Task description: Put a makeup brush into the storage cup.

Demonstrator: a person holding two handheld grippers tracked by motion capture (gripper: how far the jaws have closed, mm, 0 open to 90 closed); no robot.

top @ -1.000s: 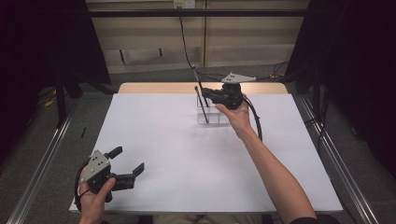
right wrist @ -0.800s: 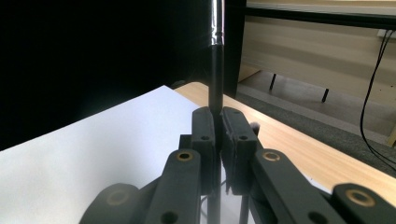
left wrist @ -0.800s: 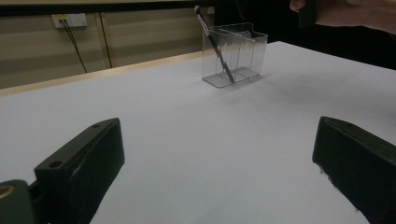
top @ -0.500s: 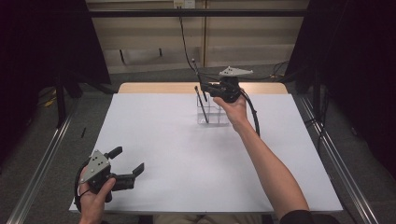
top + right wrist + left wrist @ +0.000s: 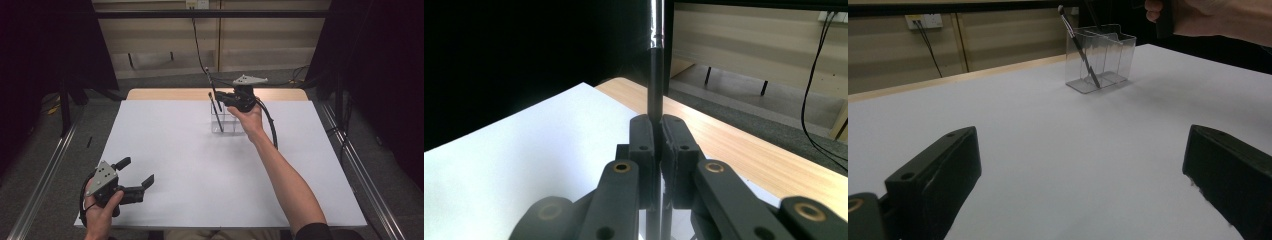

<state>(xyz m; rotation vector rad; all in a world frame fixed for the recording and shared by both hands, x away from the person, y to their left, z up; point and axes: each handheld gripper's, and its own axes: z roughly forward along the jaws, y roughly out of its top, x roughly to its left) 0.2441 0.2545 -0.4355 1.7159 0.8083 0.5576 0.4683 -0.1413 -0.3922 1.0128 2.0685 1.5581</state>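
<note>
A clear compartmented organizer (image 5: pixel 227 125) (image 5: pixel 1108 55) stands at the far middle of the white table. One dark brush (image 5: pixel 216 111) (image 5: pixel 1078 46) leans in its left compartment. Just above the organizer's right side, my right gripper (image 5: pixel 221 97) (image 5: pixel 657 131) is shut on a second brush (image 5: pixel 209 81) (image 5: pixel 655 75) with a black handle and a silver ferrule, which points up and to the left. My left gripper (image 5: pixel 136 171) (image 5: pixel 1080 175) rests at the near left corner, jaws wide open with nothing between them.
A white sheet (image 5: pixel 200 170) covers the table, and a wooden strip (image 5: pixel 170 94) shows along its far edge. Metal rails (image 5: pixel 350 160) run down both sides. A cable (image 5: pixel 196 40) hangs from the wall behind the organizer.
My right hand has shifted slightly upward with the brush still clamped. The left gripper has stayed where it was.
</note>
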